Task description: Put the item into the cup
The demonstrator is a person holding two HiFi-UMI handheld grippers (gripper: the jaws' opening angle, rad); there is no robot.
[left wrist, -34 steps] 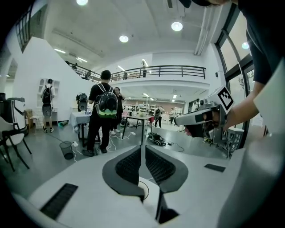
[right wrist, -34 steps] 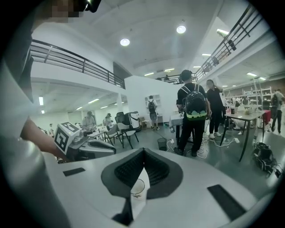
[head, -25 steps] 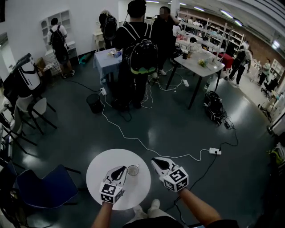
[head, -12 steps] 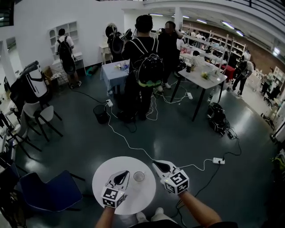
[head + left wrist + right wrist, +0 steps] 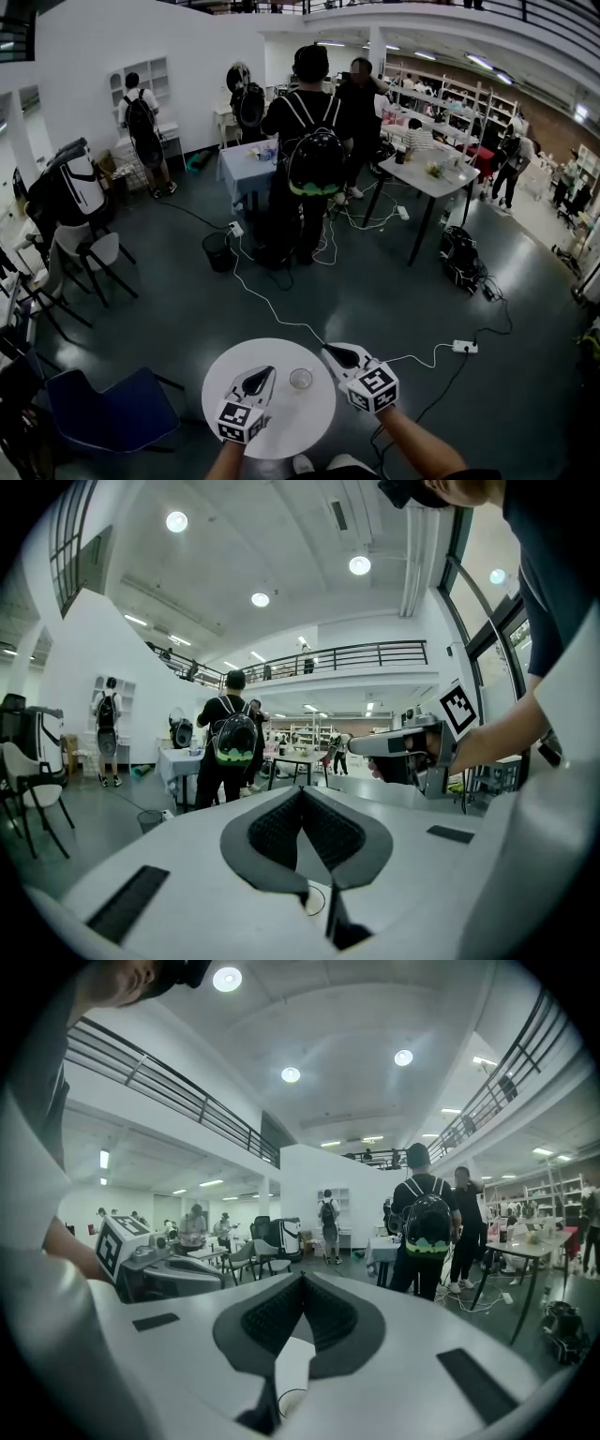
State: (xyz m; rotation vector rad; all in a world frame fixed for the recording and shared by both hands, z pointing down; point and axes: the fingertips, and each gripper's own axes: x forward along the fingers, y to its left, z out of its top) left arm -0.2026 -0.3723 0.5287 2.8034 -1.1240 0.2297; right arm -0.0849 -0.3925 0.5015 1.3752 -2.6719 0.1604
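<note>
A small clear cup (image 5: 301, 379) stands on the round white table (image 5: 281, 427). I cannot make out what is inside it. My left gripper (image 5: 266, 372) hovers over the table just left of the cup, jaws shut with nothing between them. My right gripper (image 5: 329, 351) hangs at the table's right edge, to the right of the cup and beyond it. It is also shut and empty. In the left gripper view the closed tips (image 5: 302, 790) point level into the room, with the right gripper (image 5: 403, 747) off to the right. The right gripper view shows closed tips (image 5: 302, 1275) and the left gripper (image 5: 159, 1274) beside them.
A blue chair (image 5: 112, 408) stands left of the table. A white cable with a power strip (image 5: 465, 346) runs across the dark floor to the right. Several people with backpacks (image 5: 317, 159) stand by tables farther back, and more chairs (image 5: 89, 253) are at the left.
Both grippers have risen a little over the table and now point more level. The head view has tilted up, so the table sits lower in the picture. The cup has stayed put.
</note>
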